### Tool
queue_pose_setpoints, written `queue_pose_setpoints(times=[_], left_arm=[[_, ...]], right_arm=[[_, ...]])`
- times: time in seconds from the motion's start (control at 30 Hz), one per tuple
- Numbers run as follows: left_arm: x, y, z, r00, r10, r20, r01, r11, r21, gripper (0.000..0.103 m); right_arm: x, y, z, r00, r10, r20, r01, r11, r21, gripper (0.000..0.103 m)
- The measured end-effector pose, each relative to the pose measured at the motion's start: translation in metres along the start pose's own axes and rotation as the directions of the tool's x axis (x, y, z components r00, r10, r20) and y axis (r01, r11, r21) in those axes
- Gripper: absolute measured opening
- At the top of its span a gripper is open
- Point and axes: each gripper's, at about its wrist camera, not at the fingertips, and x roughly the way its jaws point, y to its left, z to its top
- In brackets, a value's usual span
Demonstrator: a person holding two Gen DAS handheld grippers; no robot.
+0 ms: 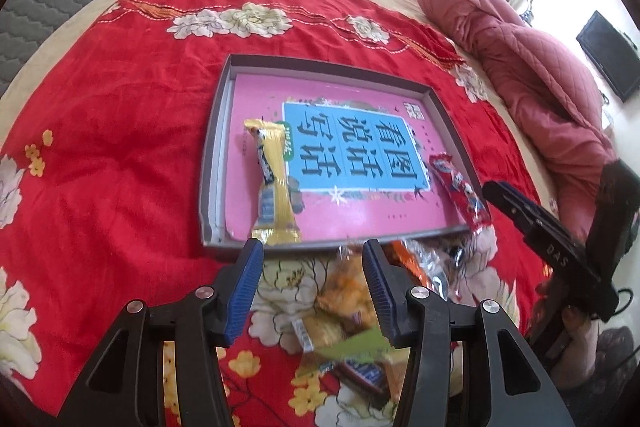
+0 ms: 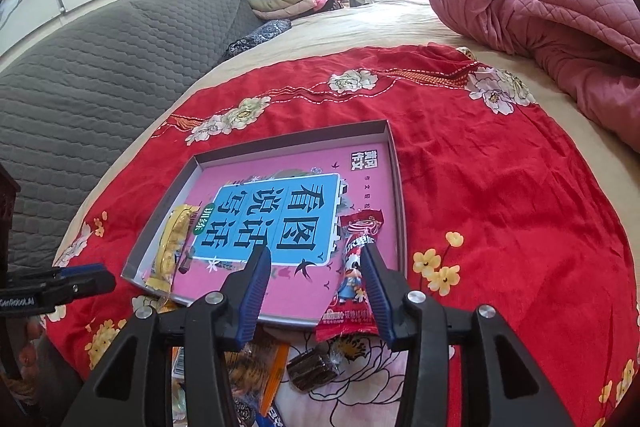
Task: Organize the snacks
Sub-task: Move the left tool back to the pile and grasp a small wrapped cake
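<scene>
My left tool (image 1: 313,247) has its blue ribbed pads apart with nothing pinched between them; it hangs above the loose pile of snacks (image 1: 348,311) lying on the bed just short of the tray. My right tool (image 2: 316,253) is also apart and empty, with the red snack packet (image 2: 352,267) showing in the gap but, as far as I can tell, not pressed by either pad.

The shallow grey tray (image 1: 218,99) sits on the red floral cloth (image 1: 120,147), lined with a glossy pink book cover. Two snacks are already placed: the yellow wafer bar (image 1: 274,183) along the tray's left side, its near end over the front rim, and the red packet along the right side, its lower end also hanging over the rim.

I judge the step in hand to be fetching the next item from the pile. To do it well, I would come down on one packet only, across its narrow width, and close gently: these are crinkly foil and clear film wrappers, slippery and easily crushed, and the contents look brittle. A dark block in clear wrap (image 2: 314,367) lies nearest my right tool. The soft bed beneath will give, so I would avoid pressing deep.
</scene>
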Motion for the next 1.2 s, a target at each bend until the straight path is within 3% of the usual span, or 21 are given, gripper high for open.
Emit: queue_pose_setpoints(times=[0.77, 1.2], left_arm=[[-0.012, -0.011, -0.043, 0.993, -0.064, -0.095, 0.067, 0.997, 0.03, 0.053], [-0.01, -0.042, -0.069, 0.973, -0.146, -0.181, 0.164, 0.983, 0.088, 0.053]], right_arm=[[-0.02, 0.013, -0.023, 0.999, 0.017, -0.043, -0.018, 1.0, -0.02, 0.05], [-0.026, 0.021, -0.035, 0.997, 0.017, -0.07, -0.02, 0.999, -0.032, 0.05]])
